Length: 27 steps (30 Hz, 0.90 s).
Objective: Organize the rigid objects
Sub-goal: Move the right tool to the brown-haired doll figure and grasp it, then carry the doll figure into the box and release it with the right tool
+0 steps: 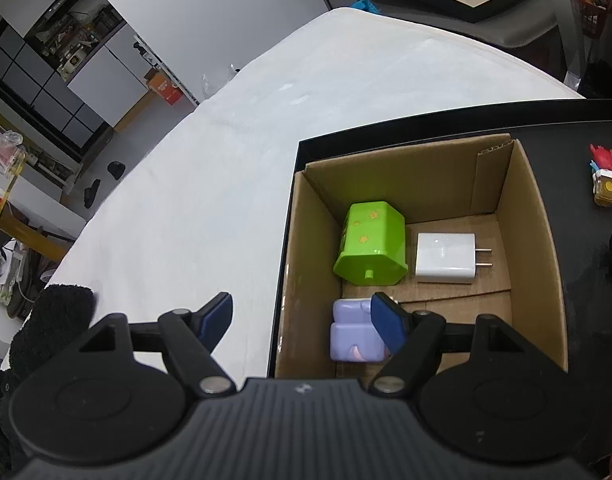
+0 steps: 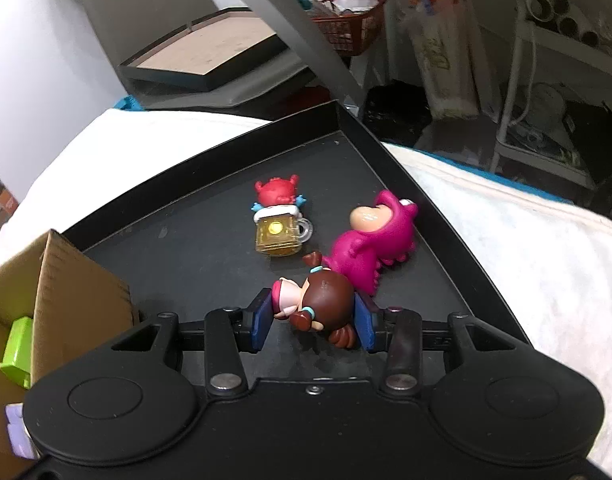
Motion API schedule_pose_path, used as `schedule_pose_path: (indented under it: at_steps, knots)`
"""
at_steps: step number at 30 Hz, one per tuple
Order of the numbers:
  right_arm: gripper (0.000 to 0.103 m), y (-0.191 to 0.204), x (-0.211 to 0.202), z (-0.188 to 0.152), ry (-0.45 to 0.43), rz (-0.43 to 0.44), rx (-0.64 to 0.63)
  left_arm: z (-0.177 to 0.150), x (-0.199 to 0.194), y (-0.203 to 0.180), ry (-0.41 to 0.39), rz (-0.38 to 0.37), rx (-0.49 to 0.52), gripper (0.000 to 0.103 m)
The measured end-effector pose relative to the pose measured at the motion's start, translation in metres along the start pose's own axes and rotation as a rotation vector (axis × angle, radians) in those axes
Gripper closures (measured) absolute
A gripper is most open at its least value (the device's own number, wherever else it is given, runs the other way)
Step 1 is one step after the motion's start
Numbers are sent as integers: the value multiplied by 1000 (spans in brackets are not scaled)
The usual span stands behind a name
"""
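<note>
A cardboard box (image 1: 537,240) stands on a black tray (image 1: 577,120). It holds a green toy house (image 1: 371,248), a white charger plug (image 1: 445,258) and a purple toy (image 1: 353,332). My left gripper (image 1: 306,320) is open and empty above the box's near left wall. In the right wrist view my right gripper (image 2: 313,320) is shut on a brown-haired doll figure (image 2: 317,300) above the tray (image 2: 186,240). A pink dinosaur figure (image 2: 369,244) and a red crab on a yellow mug (image 2: 280,220) lie just beyond it.
The tray sits on a white cloth-covered table (image 1: 226,160). The box's corner (image 2: 58,280) is at the right gripper's left. A framed board (image 2: 210,52) and a red basket (image 2: 345,20) stand beyond the table. Shelving (image 1: 54,52) is off to the far left.
</note>
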State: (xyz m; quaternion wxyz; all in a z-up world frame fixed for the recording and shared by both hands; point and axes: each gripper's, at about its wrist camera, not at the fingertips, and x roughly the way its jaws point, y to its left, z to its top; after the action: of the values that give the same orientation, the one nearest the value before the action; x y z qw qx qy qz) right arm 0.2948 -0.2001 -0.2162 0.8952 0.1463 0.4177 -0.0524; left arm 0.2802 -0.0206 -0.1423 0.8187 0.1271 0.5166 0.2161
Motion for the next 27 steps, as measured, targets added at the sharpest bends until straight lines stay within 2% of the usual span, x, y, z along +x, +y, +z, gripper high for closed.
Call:
schedule_pose_path:
  at_steps: [3,7,12,18,22,27]
  knots:
    - [61,-5,-2,3,7,8,38,-2,-1,5,-6,-1,-7,28]
    - [61,-7,-10,4,-26,-1,40,-5,-1,13,-10,-1,-14,28]
    - [61,-5,-22,6,-48,40,38,-8,-2,27,-14,-9,-45,28]
    - [61,5,-41,5,-111,72,-26,-15,-6,42,-36,-47,-61,28]
    - [61,7,-50,5,-119,102,-27,-19,-6,51,-43,-68,-78,28]
    - [61,13,-65,6,-174,146,-56,-26,-8,59,-58,-101,-85,28]
